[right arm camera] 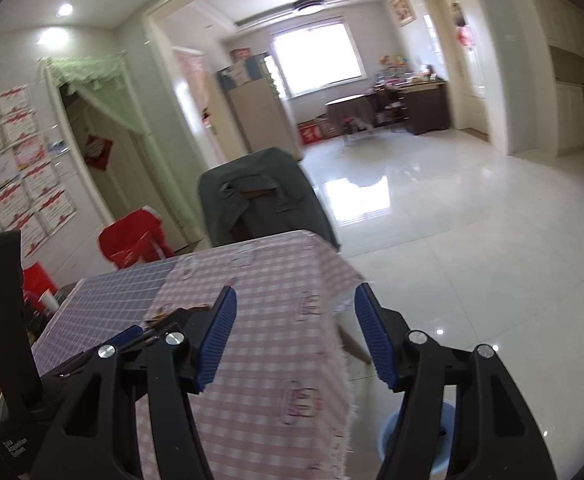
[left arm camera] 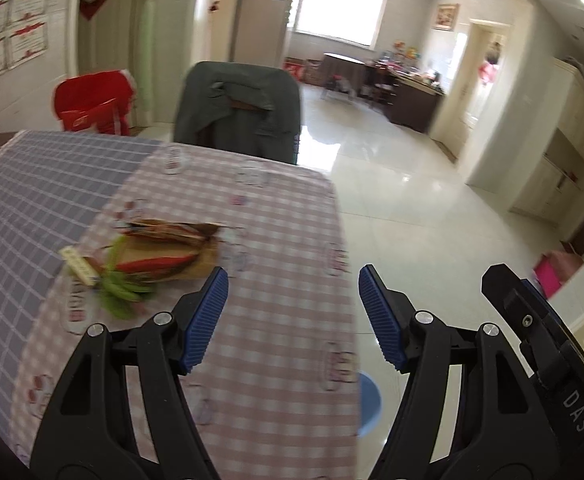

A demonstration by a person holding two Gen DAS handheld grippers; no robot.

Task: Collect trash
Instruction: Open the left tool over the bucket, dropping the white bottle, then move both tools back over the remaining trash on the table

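Left wrist view shows the left claw spread wide, with nothing between its blue pads. It hangs above the surface, which is covered with a pink checked cloth on the near side and a grey-blue checked cloth on the far left side. The trash lies on the pink cloth, close to the seam of the two cloths and up-left of the left pad, apart from it. It is a small pile: brown and red wrappers, some green pieces and a pale small box at its left edge. A chair with a dark jacket over its back stands at the far edge of the surface. A blue bin is on the floor just beside the near right corner of the surface.

Right wrist view shows the right claw also spread and empty, over the corner of the surface where the pink cloth hangs down. The left claw is at the lower left of this view, and it hides most of the trash; only a brown edge is visible. The blue bin is partly visible behind the right finger. Both pictures are a little blurred.
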